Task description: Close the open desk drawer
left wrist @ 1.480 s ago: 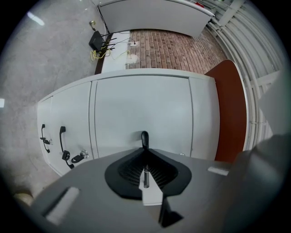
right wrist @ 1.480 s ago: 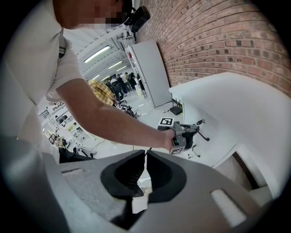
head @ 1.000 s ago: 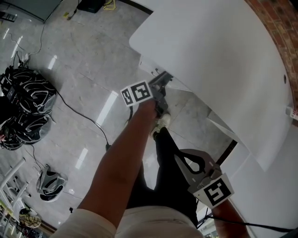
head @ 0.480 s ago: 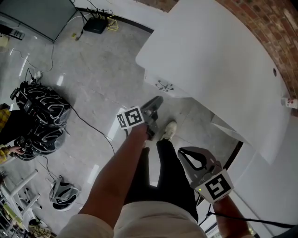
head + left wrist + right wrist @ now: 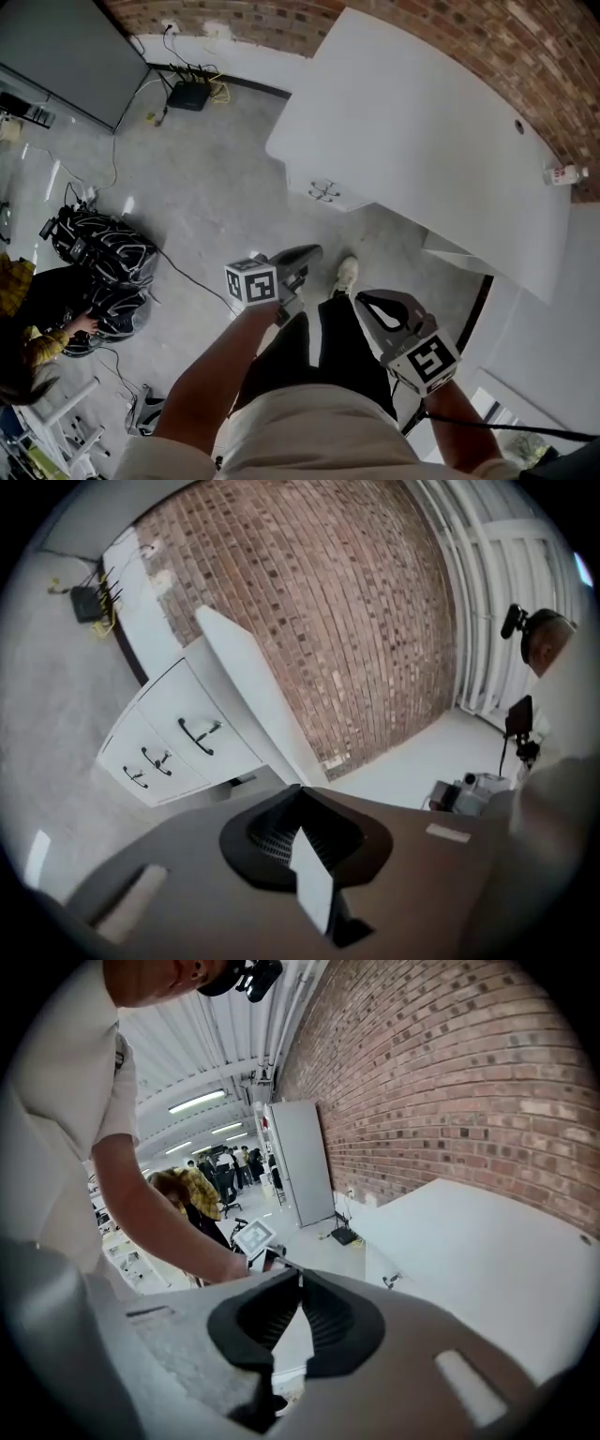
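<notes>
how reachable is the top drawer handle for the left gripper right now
Probably yes, after a step closer: only floor lies between the left gripper and the top drawer handle. The gripper hangs apart from the desk, its jaws just closed on nothing.

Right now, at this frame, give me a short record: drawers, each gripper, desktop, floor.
drawers: three fronts, all flush with the white desk; none open
left gripper: jaws have just closed, together, nothing between them; apart from the desk
right gripper: jaws together, empty, apart from the desk
desktop: bare except a small bottle at its far edge
floor: black bags at left
</notes>
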A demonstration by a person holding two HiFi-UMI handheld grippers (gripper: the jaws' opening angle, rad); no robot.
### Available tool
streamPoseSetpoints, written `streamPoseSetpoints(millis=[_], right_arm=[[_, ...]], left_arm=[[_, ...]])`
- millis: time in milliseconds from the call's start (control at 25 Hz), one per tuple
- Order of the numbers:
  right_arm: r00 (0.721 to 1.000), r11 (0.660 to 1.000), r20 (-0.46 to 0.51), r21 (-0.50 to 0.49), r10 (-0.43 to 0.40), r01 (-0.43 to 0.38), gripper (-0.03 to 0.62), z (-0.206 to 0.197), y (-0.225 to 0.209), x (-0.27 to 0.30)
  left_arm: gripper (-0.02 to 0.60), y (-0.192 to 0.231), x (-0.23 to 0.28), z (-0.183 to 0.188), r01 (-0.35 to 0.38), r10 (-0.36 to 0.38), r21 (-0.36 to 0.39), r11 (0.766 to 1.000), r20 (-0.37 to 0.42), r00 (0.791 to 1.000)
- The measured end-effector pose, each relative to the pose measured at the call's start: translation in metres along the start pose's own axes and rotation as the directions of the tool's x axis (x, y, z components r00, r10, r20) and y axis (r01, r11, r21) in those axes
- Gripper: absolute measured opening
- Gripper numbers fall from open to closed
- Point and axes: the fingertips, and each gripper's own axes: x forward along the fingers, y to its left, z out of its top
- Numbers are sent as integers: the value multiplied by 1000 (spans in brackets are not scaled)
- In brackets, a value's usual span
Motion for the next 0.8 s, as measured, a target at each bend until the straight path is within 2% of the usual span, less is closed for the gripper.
streamPoseSetpoints(millis=[120,240,440,560,680,800], right_arm=[[999,1000,45,10,-30,29,14,13,7,-10],[996,998,76,26,-54,52,14,17,8,-23],[990,995,100,30,-98,95,14,23,11,-47],[985,992,122,38,-121,117,14,31,16,-61],[983,991,128,29,-135,133,14,36,21,-70],[982,990,125,11,-141,140,14,40,28,-77]], left_arm=[[6,-30,-23,-11,15,-5,99,995,-97,995],[5,-66,-43,-11,43,-16,180,983,-149,989],[6,-133,-66,-3,110,-35,340,934,-221,975],[6,-176,-74,7,152,-39,444,883,-253,967],[6,-212,-77,9,202,-32,551,810,-302,953],[6,-240,-81,2,255,-34,610,750,-350,936]])
